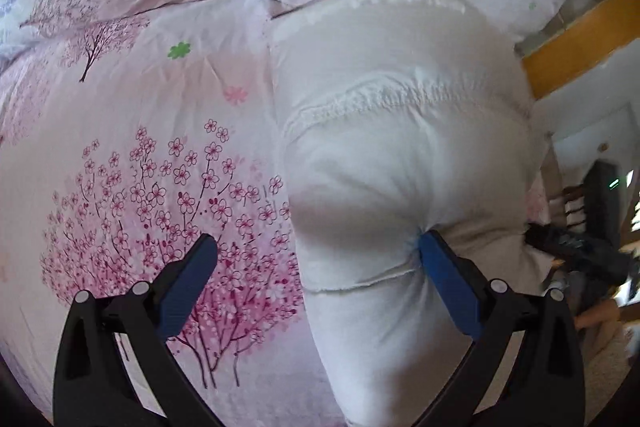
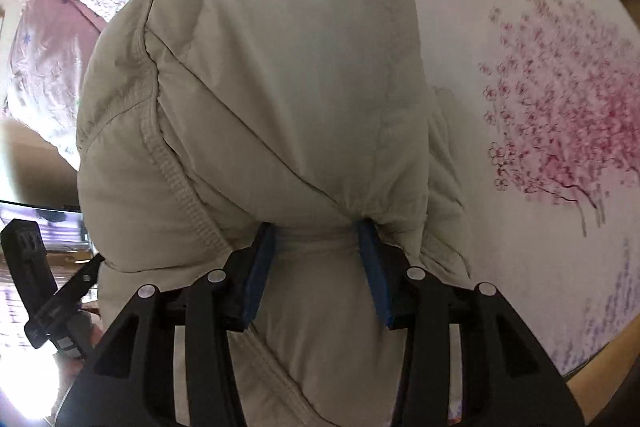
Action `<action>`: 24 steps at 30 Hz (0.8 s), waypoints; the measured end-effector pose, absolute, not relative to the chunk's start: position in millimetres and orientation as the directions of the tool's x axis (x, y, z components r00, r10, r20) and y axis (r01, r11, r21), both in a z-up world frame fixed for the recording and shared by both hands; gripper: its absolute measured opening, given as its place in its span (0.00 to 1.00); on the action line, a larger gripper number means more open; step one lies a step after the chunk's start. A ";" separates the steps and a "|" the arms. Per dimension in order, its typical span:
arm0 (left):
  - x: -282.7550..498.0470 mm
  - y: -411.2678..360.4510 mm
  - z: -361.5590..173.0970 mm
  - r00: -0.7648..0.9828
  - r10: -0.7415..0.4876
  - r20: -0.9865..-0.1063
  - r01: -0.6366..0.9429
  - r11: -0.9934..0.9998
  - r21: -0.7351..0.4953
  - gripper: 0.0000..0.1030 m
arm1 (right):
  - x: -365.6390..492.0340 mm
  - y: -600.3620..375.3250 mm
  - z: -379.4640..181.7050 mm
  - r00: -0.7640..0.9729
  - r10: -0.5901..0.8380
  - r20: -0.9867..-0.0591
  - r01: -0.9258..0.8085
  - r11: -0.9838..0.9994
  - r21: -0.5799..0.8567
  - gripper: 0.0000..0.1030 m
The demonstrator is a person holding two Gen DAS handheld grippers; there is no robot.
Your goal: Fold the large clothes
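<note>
The padded jacket [image 1: 400, 147], off-white to beige, lies in a puffy heap on the bed, over the bedspread [image 1: 160, 155] printed with pink blossom trees.

In the left wrist view the left tongs [image 1: 316, 247] stand wide apart. The right-hand blue pad [image 1: 444, 275] presses into the near edge of the jacket, where the cloth puckers around its tip. The left-hand pad [image 1: 188, 279] sits clear over the bare bedspread, well apart from the garment. So the jacket's near left edge runs between the two pads, but nothing is pinched there.

In the right wrist view the right tongs [image 2: 316, 231] are part-way closed on a thick gathered fold of the jacket [image 2: 280, 87]. Both blue pads [image 2: 260, 267] bite into the cloth, which bunches into tight creases at the right-hand tip. The bulk of the garment bulges beyond the tongs, toward the far side, and more of it hangs near, below the pads. A stitched seam [image 2: 176, 163] curves down its left side. To the right of the jacket lies open bedspread; to the far left a pillow [image 2: 52, 39] in the same print.
</note>
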State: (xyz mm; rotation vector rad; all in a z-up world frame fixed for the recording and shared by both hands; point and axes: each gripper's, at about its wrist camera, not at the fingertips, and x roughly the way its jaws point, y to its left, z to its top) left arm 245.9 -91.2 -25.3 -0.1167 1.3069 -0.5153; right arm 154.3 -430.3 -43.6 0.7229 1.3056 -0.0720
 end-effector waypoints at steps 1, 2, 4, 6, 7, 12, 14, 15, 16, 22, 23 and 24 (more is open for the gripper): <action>247.3 -86.1 -23.6 0.163 -0.445 -0.880 0.278 0.877 -0.392 0.98 | 155.0 -430.6 -44.4 0.287 0.344 -0.894 0.433 0.786 0.442 0.43; 250.4 -77.3 -22.4 0.168 -0.470 -0.866 0.248 0.871 -0.424 0.98 | 157.7 -429.9 -45.0 0.283 0.347 -0.894 0.428 0.789 0.441 0.43; 257.1 -58.9 -23.4 0.181 -0.495 -0.850 0.185 0.866 -0.465 0.98 | 159.9 -431.4 -45.6 0.277 0.361 -0.891 0.430 0.782 0.451 0.43; 263.8 -46.6 -32.1 0.172 -0.468 -0.867 0.140 0.882 -0.449 0.98 | 160.7 -432.7 -40.9 0.277 0.373 -0.886 0.428 0.778 0.461 0.43; 266.3 -45.1 -37.7 0.150 -0.463 -0.874 0.133 0.885 -0.446 0.98 | 159.3 -435.3 -35.8 0.279 0.387 -0.879 0.425 0.771 0.474 0.44; 272.5 -45.1 -46.8 0.117 -0.538 -0.835 0.147 0.840 -0.522 0.98 | 136.9 -493.5 -5.8 0.440 0.461 -0.770 0.431 0.644 0.632 0.87; 274.8 -44.2 -48.3 0.101 -0.581 -0.808 0.152 0.811 -0.564 0.98 | 128.6 -517.4 -4.2 0.461 0.466 -0.755 0.436 0.622 0.650 0.92; 275.9 -44.8 -49.5 0.094 -0.590 -0.802 0.159 0.804 -0.573 0.98 | 127.4 -525.2 -8.4 0.456 0.480 -0.749 0.443 0.608 0.659 0.93; 276.7 -45.3 -50.1 0.088 -0.599 -0.796 0.164 0.797 -0.581 0.98 | 126.2 -532.0 -16.0 0.447 0.504 -0.739 0.451 0.586 0.673 0.94; 285.1 -50.8 -54.1 0.039 -0.699 -0.714 0.189 0.707 -0.681 0.98 | 127.2 -546.0 -55.8 0.394 0.620 -0.678 0.443 0.519 0.732 0.94; 284.6 -53.4 -53.0 0.025 -0.717 -0.697 0.202 0.686 -0.699 0.98 | 130.6 -542.6 -59.2 0.384 0.632 -0.673 0.433 0.520 0.736 0.94; 284.1 -57.7 -51.8 0.012 -0.725 -0.689 0.223 0.673 -0.705 0.98 | 131.9 -539.3 -61.5 0.376 0.644 -0.667 0.423 0.521 0.741 0.94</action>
